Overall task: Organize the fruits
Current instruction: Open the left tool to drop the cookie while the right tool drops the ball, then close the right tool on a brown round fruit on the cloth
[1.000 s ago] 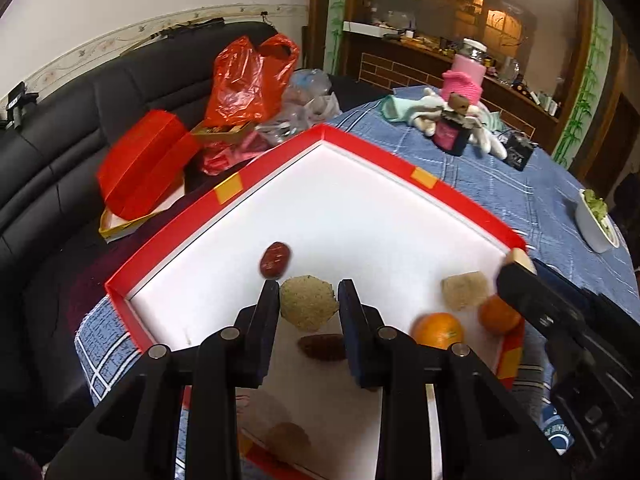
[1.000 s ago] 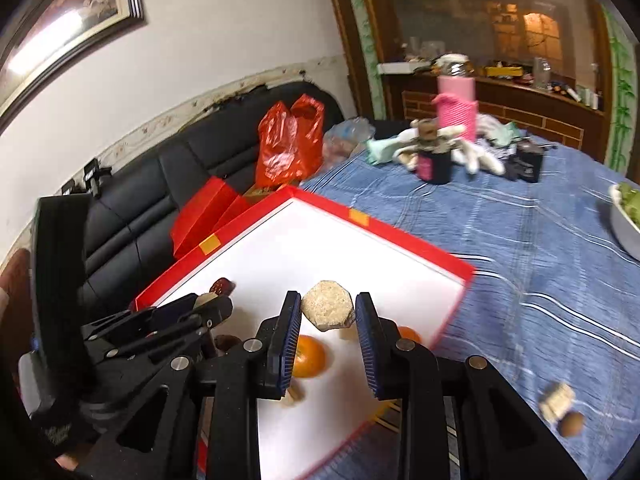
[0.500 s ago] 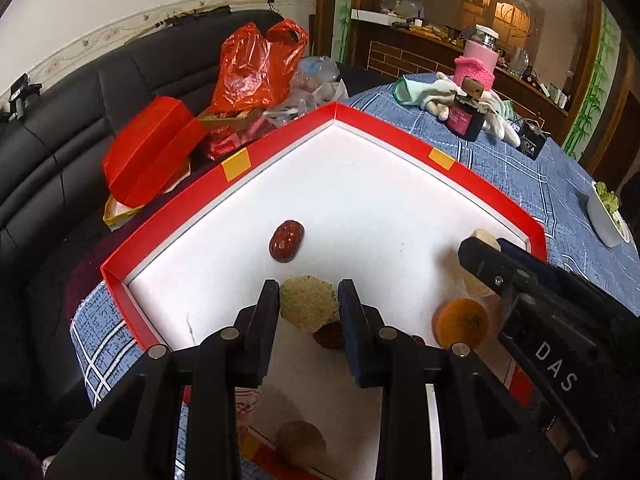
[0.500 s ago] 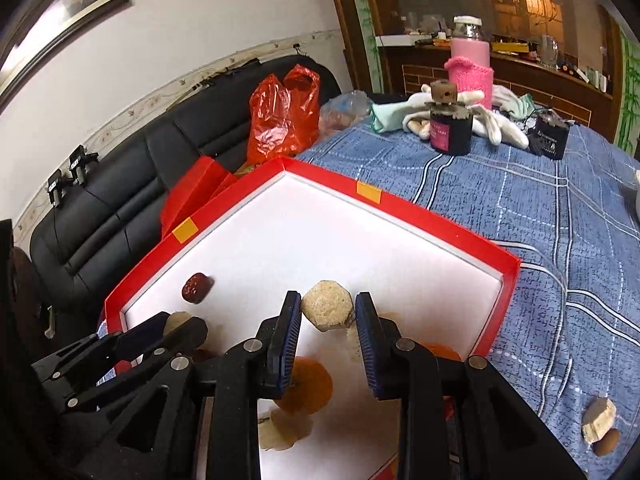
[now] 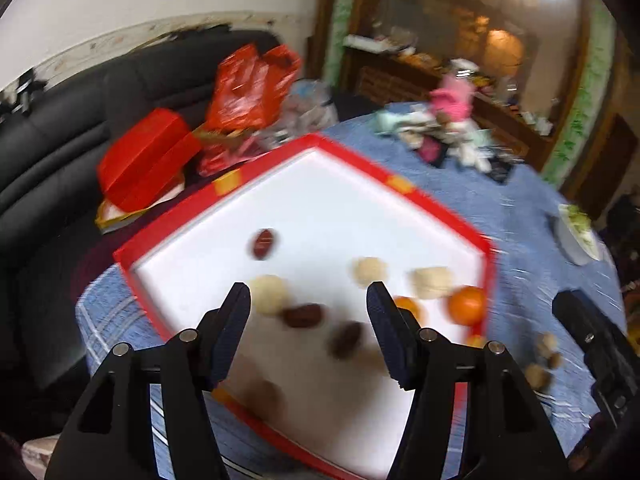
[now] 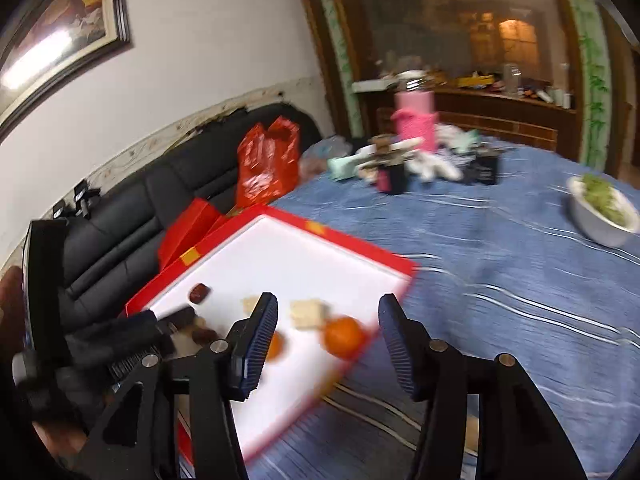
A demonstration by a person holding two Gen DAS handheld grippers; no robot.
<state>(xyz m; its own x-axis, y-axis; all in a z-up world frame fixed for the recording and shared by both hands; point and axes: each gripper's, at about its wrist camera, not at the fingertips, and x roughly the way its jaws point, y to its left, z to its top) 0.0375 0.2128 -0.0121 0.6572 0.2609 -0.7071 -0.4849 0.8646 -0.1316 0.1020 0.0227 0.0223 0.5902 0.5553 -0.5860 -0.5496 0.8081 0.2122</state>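
A red-rimmed white tray (image 5: 434,210) (image 6: 356,242) lies on the blue tablecloth. In it are pale round cakes (image 5: 270,292) (image 5: 369,270), a pale square cake (image 5: 432,282) (image 6: 308,314), dark red dates (image 5: 264,243) (image 5: 303,315) (image 5: 346,338), and oranges (image 5: 466,305) (image 6: 344,336). My left gripper (image 5: 308,324) is open and empty above the tray's near part. My right gripper (image 6: 328,340) is open and empty over the tray's near right edge. Both views are blurred.
Small nuts and cakes (image 5: 544,356) lie on the cloth right of the tray. A white bowl of greens (image 6: 604,212) stands at the right. Toys and a pink cup (image 6: 414,124) sit at the back. Red bags and boxes (image 5: 248,92) lie on the black sofa.
Both grippers have opened and let go of their pale cakes, which now lie in the tray. Both have pulled back and up from the tray.
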